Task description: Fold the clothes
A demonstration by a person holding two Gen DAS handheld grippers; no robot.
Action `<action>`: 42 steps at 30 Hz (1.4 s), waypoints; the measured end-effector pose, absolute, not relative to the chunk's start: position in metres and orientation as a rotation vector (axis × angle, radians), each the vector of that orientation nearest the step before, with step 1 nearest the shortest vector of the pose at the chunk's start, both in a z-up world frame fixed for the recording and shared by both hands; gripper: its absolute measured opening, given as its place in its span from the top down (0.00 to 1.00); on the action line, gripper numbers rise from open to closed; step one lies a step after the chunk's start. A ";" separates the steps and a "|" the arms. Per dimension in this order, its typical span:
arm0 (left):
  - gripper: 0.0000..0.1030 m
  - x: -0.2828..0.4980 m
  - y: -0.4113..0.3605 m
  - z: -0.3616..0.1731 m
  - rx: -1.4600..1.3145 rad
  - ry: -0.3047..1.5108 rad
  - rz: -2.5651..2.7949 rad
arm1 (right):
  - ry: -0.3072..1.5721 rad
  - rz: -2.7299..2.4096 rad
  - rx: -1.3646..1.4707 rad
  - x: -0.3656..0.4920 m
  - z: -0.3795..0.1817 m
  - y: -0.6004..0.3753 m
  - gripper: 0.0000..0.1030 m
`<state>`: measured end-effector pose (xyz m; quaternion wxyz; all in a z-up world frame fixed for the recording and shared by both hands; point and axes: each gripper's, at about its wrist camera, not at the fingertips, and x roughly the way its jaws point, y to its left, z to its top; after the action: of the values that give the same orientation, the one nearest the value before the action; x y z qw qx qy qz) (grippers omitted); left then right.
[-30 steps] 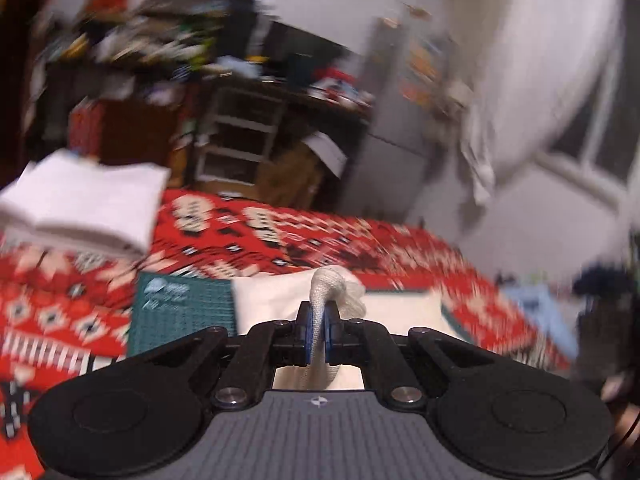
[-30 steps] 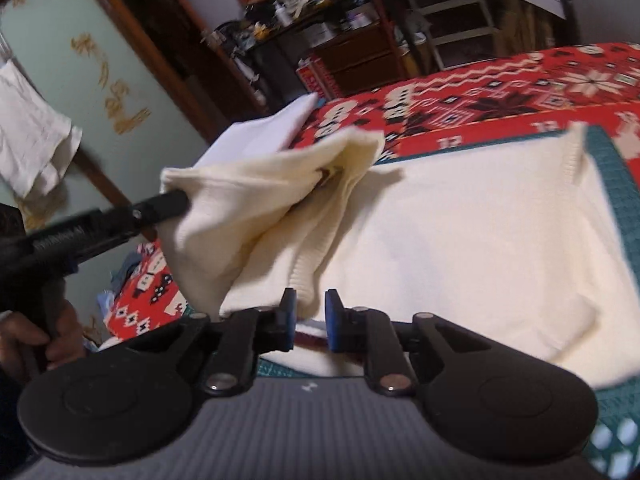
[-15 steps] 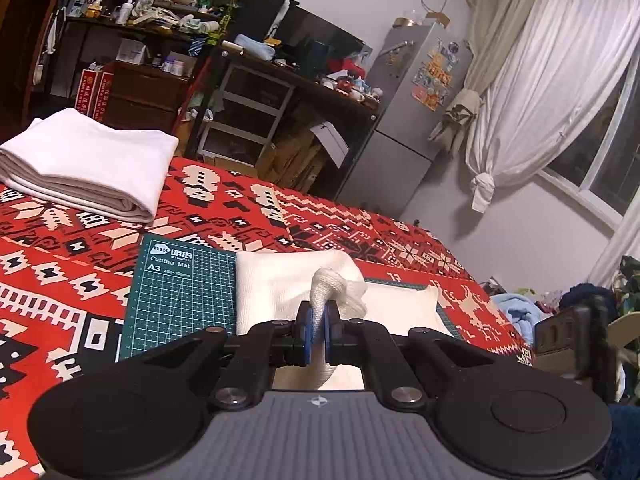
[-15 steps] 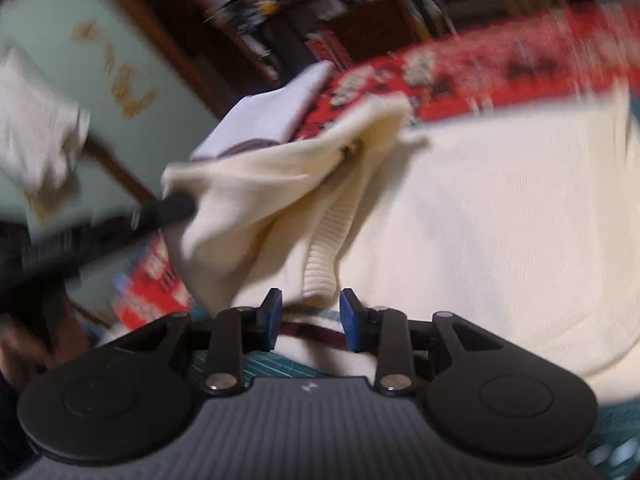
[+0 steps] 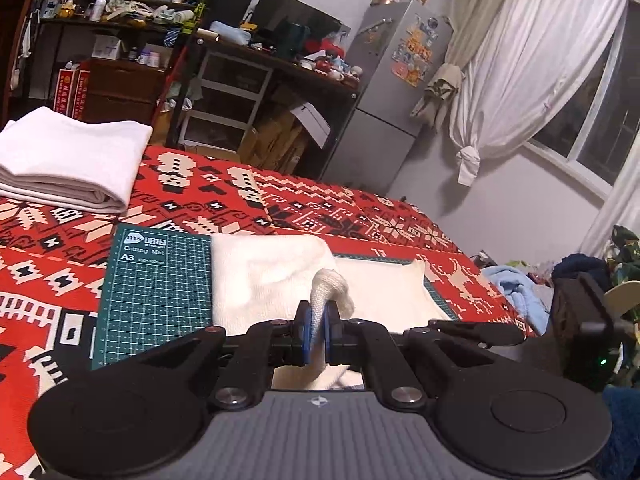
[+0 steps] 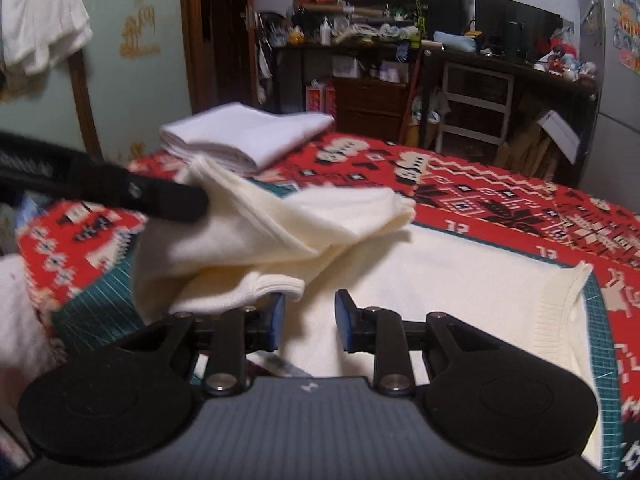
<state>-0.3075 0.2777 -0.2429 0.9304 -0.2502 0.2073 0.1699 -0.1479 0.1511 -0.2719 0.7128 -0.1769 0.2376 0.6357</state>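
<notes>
A cream knit sweater (image 6: pixel 460 280) lies spread on a green cutting mat (image 5: pixel 156 280) over the red patterned bedspread (image 5: pixel 280 208). My left gripper (image 5: pixel 316 334) is shut on a ribbed edge of the cream sweater (image 5: pixel 276 276) and holds that part lifted and folded over. The right wrist view shows the left gripper (image 6: pixel 176 204) as a dark arm at the left, with the raised cloth draped from it. My right gripper (image 6: pixel 309 322) stands open just above the sweater, its blue pads (image 6: pixel 345 320) apart with nothing between them; the ribbed cuff (image 6: pixel 276 284) hangs just left of it.
A folded white garment (image 5: pixel 68 164) rests on the bedspread at the far left, also the folded white garment (image 6: pixel 248 136) behind the sweater. Cluttered shelves and a desk (image 5: pixel 224 56) stand beyond the bed. A grey fridge (image 5: pixel 388 112) and white curtain (image 5: pixel 532 60) stand at the right.
My right gripper has opened wider and let go of the sweater edge, and has swung to face the room. The left gripper still holds the ribbed edge, moved slightly right.
</notes>
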 end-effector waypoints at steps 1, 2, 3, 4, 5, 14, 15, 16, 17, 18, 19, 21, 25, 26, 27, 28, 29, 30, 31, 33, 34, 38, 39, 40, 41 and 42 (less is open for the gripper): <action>0.95 -0.306 0.278 -0.244 -0.516 0.428 0.344 | 0.529 1.410 -0.398 -0.147 -0.274 0.152 0.71; 0.95 -0.305 0.278 -0.245 -0.521 0.432 0.340 | 0.531 1.411 -0.404 -0.147 -0.275 0.153 0.71; 0.95 -0.303 0.278 -0.246 -0.524 0.437 0.334 | 0.533 1.413 -0.407 -0.146 -0.277 0.154 0.77; 0.95 -0.302 0.277 -0.246 -0.521 0.446 0.323 | 0.534 1.419 -0.396 -0.145 -0.276 0.152 0.87; 0.95 -0.300 0.276 -0.247 -0.517 0.456 0.311 | 0.535 1.425 -0.374 -0.144 -0.275 0.149 1.00; 0.95 -0.265 0.253 -0.273 -0.436 0.591 0.220 | 0.744 1.399 -0.189 -0.111 -0.279 0.117 0.99; 0.95 -0.263 0.252 -0.277 -0.440 0.603 0.220 | 0.785 1.388 -0.146 -0.104 -0.281 0.114 0.97; 0.95 -0.261 0.250 -0.279 -0.434 0.606 0.217 | 0.816 1.382 -0.105 -0.098 -0.282 0.112 0.96; 0.95 -0.261 0.248 -0.279 -0.419 0.606 0.217 | 0.847 1.377 -0.063 -0.092 -0.283 0.109 0.93; 0.95 -0.260 0.245 -0.278 -0.402 0.604 0.217 | 0.884 1.377 -0.011 -0.086 -0.283 0.105 0.92; 0.95 -0.259 0.243 -0.275 -0.392 0.598 0.213 | 0.934 1.383 0.045 -0.079 -0.284 0.102 0.91; 0.96 -0.257 0.237 -0.272 -0.356 0.592 0.207 | 1.056 1.386 0.174 -0.063 -0.290 0.099 0.73; 0.94 -0.250 0.225 -0.272 -0.239 0.623 0.201 | 1.244 1.327 0.430 -0.033 -0.302 0.098 0.54; 0.94 -0.249 0.222 -0.273 -0.212 0.628 0.200 | 1.272 1.307 0.437 -0.029 -0.304 0.100 0.54; 0.94 -0.249 0.219 -0.273 -0.193 0.629 0.198 | 1.291 1.298 0.426 -0.028 -0.304 0.104 0.54; 0.94 -0.249 0.216 -0.273 -0.176 0.629 0.195 | 1.305 1.293 0.407 -0.028 -0.306 0.108 0.54; 0.93 -0.249 0.213 -0.273 -0.166 0.625 0.189 | 1.328 1.283 0.390 -0.029 -0.308 0.113 0.54; 0.91 -0.249 0.212 -0.273 -0.165 0.621 0.182 | 1.351 1.274 0.376 -0.031 -0.311 0.117 0.54; 0.90 -0.250 0.212 -0.273 -0.171 0.617 0.177 | 1.374 1.268 0.378 -0.033 -0.314 0.122 0.54; 0.88 -0.253 0.213 -0.273 -0.190 0.610 0.164 | 1.388 1.262 0.377 -0.037 -0.318 0.130 0.69; 0.86 -0.254 0.214 -0.272 -0.201 0.608 0.159 | 1.383 1.260 0.371 -0.038 -0.319 0.133 0.80; 0.85 -0.269 0.222 -0.261 -0.289 0.583 0.119 | 1.312 1.256 0.274 -0.046 -0.315 0.140 0.93; 0.85 -0.276 0.224 -0.256 -0.313 0.570 0.113 | 1.271 1.261 0.246 -0.049 -0.309 0.137 0.94; 0.82 -0.283 0.229 -0.251 -0.344 0.548 0.114 | 1.230 1.267 0.219 -0.051 -0.303 0.133 0.94; 0.81 -0.289 0.234 -0.246 -0.375 0.526 0.117 | 1.188 1.274 0.189 -0.053 -0.297 0.130 0.94; 0.78 -0.296 0.240 -0.241 -0.407 0.503 0.120 | 1.157 1.284 0.163 -0.055 -0.292 0.127 0.94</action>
<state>-0.2959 0.2397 -0.2414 0.9464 -0.1997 0.2468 0.0590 -0.0553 0.1266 -0.2922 0.6464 0.0715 0.5085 0.5643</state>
